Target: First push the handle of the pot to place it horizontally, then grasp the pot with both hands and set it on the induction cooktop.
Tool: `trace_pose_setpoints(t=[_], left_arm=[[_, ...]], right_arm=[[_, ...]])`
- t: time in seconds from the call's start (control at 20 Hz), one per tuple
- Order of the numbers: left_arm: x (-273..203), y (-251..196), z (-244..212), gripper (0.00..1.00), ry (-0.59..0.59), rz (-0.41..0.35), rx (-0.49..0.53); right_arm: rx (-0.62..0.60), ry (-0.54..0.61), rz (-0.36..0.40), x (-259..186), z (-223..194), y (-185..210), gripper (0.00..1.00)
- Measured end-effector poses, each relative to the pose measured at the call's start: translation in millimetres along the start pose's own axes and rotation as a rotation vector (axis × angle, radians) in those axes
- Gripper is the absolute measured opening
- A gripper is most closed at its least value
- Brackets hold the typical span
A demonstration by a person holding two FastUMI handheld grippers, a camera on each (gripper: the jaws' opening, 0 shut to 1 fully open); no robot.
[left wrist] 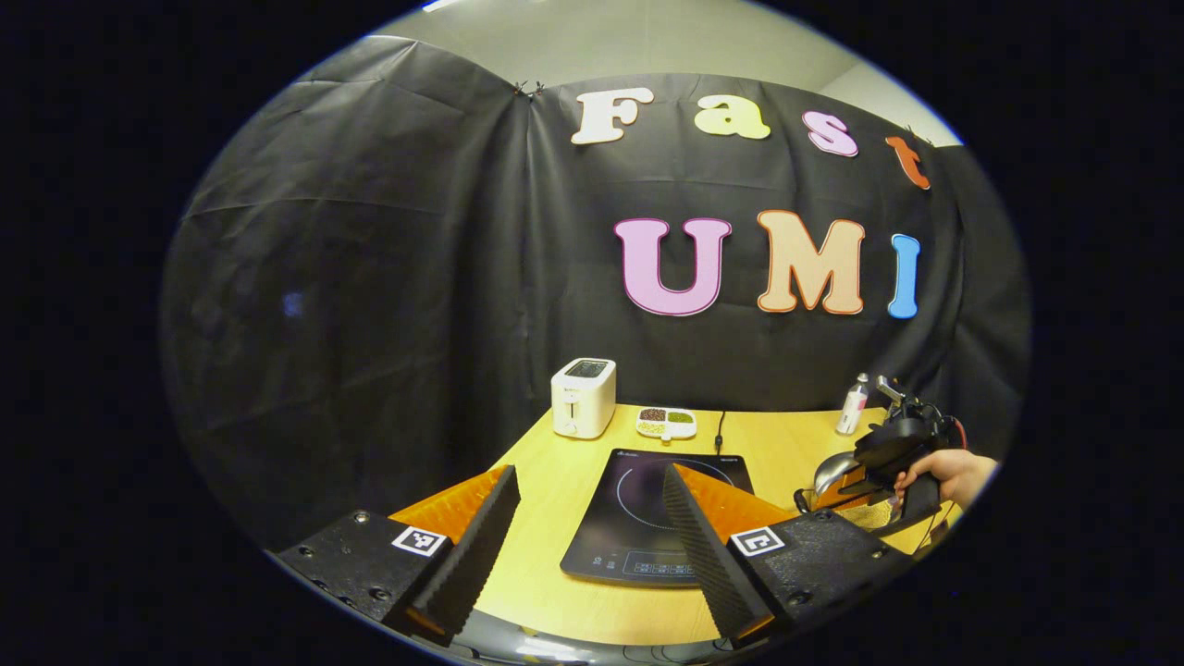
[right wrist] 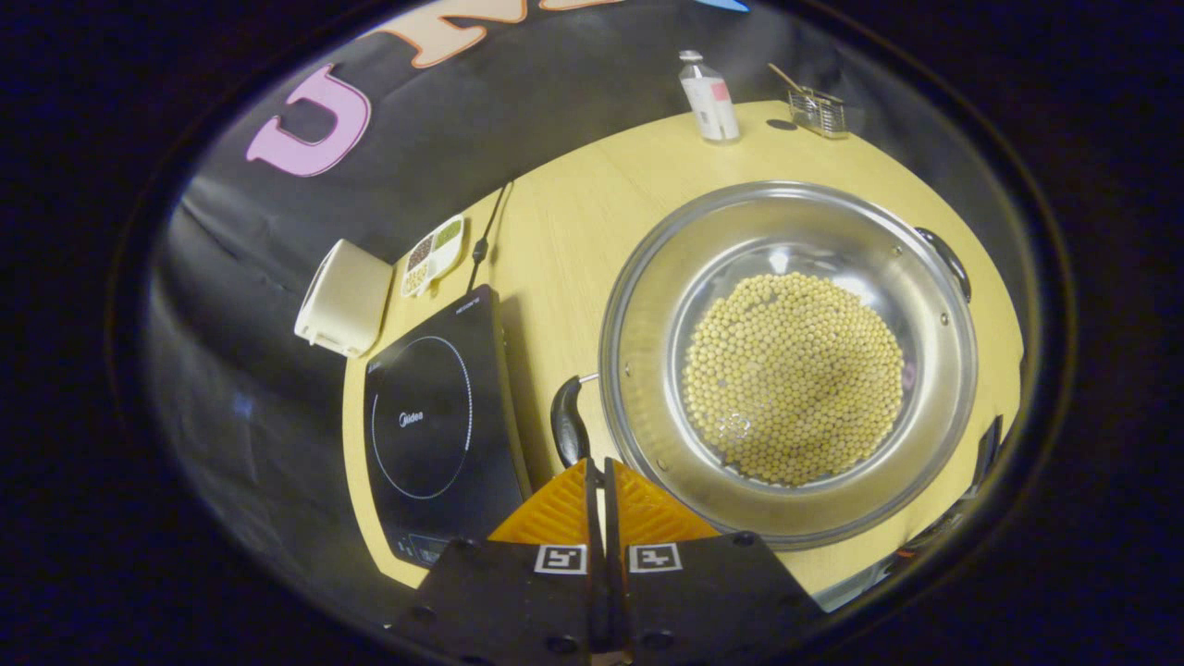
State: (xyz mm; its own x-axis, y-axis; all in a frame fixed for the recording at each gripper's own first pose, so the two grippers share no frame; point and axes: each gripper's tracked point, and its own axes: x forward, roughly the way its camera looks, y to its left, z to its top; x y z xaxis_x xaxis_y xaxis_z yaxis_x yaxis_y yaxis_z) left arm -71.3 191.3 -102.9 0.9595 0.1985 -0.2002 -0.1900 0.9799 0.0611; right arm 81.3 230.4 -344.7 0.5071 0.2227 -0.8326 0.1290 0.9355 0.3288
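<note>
Dim booth; glare on the steel pot (right wrist: pixel 647 305); edges bowed by fisheye; sharp focus

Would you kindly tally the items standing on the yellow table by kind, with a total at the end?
Pot with beans: 1
Induction cooktop: 1
Toaster: 1
Divided dish: 1
Bottle: 1
Wire holder: 1
Total: 6
</note>
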Motion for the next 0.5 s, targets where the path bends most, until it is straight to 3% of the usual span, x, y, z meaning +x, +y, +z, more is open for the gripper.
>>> trace_pose_setpoints(t=[0.2,0.25,0.3,0.35,0.4,0.5], left_arm=[[8.6,-22.2,-4.0,0.96,0.016,-0.065,-0.011],[11.3,-30.2,-5.8,0.93,0.024,-0.086,-0.019],[12.8,-38.0,-7.7,0.96,0.035,-0.107,-0.027],[15.6,-48.3,-10.5,0.93,0.053,-0.132,-0.035],[19.3,-58.7,-14.8,0.96,0.069,-0.157,-0.044],[26.3,-81.7,-22.0,0.92,0.105,-0.207,-0.063]], right_arm=[[-0.038,-0.046,0.028,-34.6,-1.1,-14.0,0.02],[-0.049,-0.056,0.029,-43.5,-4.3,-20.2,0.14],[-0.054,-0.068,0.026,-53.4,-2.8,-28.7,0.0],[-0.056,-0.077,0.024,-59.9,-3.6,-37.9,0.0],[-0.057,-0.086,0.033,-68.3,-2.8,-46.6,0.0],[-0.057,-0.095,0.025,-79.7,1.0,-66.4,0.23]])
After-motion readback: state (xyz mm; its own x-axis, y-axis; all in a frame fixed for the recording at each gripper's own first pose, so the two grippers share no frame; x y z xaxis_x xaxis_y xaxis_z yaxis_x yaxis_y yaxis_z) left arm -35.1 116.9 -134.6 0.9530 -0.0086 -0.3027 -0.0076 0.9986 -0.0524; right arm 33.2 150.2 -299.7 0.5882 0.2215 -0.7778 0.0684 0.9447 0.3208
